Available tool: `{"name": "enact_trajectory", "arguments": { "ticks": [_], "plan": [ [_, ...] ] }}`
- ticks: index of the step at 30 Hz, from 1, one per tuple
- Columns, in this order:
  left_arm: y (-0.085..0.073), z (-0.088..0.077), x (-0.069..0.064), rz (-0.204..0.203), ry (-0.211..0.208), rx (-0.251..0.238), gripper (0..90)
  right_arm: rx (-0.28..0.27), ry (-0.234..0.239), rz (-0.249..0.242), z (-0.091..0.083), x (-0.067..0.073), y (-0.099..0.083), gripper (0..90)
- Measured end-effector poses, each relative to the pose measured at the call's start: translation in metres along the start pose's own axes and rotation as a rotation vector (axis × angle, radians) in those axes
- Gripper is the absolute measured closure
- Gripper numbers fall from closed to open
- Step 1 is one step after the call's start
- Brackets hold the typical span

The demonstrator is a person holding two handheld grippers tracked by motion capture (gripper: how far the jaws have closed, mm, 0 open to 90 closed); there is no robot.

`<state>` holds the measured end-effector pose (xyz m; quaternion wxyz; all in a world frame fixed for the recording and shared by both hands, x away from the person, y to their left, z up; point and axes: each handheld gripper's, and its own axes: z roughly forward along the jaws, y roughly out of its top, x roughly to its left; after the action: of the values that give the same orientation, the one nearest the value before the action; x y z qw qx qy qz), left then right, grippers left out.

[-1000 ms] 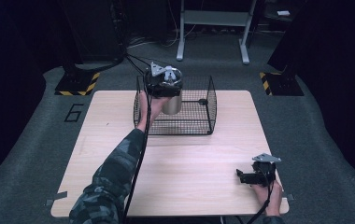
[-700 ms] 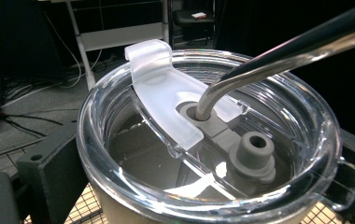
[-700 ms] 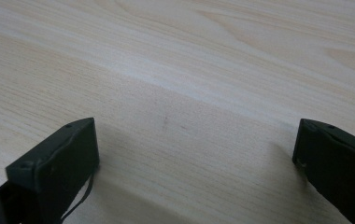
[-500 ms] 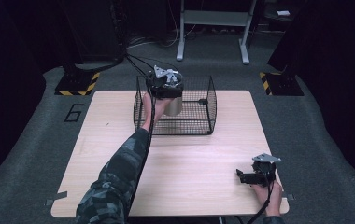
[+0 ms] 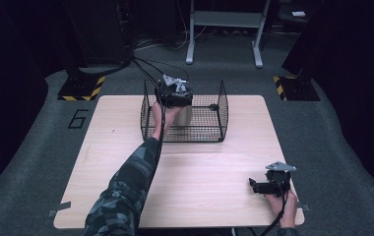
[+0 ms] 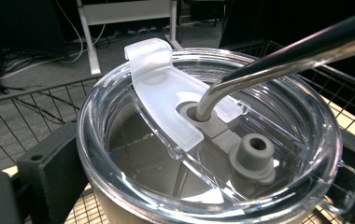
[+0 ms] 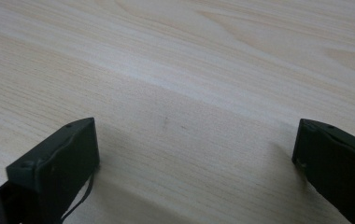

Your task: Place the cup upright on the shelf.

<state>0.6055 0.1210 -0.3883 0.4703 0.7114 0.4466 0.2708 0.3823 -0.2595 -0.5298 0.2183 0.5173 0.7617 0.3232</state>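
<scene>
A metal tumbler (image 5: 184, 116) stands inside the black wire basket (image 5: 223, 105) at the table's far middle. My left gripper (image 5: 174, 92) sits over it, a hand behind it. In the left gripper view the tumbler's clear lid (image 6: 133, 154) carries a frosted flap (image 6: 164, 88) and a bent metal straw (image 6: 278, 56). My left gripper (image 6: 203, 168) has its black jaws pressed on either side of the tumbler just below the lid. My right gripper (image 5: 263, 186) rests near the table's front right corner. Its jaws are wide apart over bare wood (image 7: 189, 70), right gripper (image 7: 194, 154) open.
The wooden table (image 5: 200, 182) stretches between basket and right gripper. Basket wires (image 6: 26, 107) surround the tumbler closely. Beyond the table lie yellow-black striped blocks (image 5: 82, 88) (image 5: 293, 87), a white stand (image 5: 224, 29) and cables on dark floor.
My left gripper with the tumbler has sunk slightly lower in the basket. The right gripper has not moved.
</scene>
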Motion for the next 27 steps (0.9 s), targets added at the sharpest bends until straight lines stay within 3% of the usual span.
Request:
{"name": "enact_trajectory", "arguments": {
  "ticks": [10,15,27],
  "plan": [
    [-0.005,0.007,-0.003,-0.008,-0.006,0.031,3.7,0.005,0.006,-0.019,-0.001,-0.001,-0.001,0.1],
    [-0.007,0.009,-0.002,-0.01,-0.007,0.052,3.7,-0.007,0.0,0.006,0.0,0.001,0.0,0.1],
    [-0.013,0.013,-0.003,-0.014,-0.014,0.099,3.6,-0.007,0.0,0.009,0.0,0.001,0.0,0.1]
  ]
}}
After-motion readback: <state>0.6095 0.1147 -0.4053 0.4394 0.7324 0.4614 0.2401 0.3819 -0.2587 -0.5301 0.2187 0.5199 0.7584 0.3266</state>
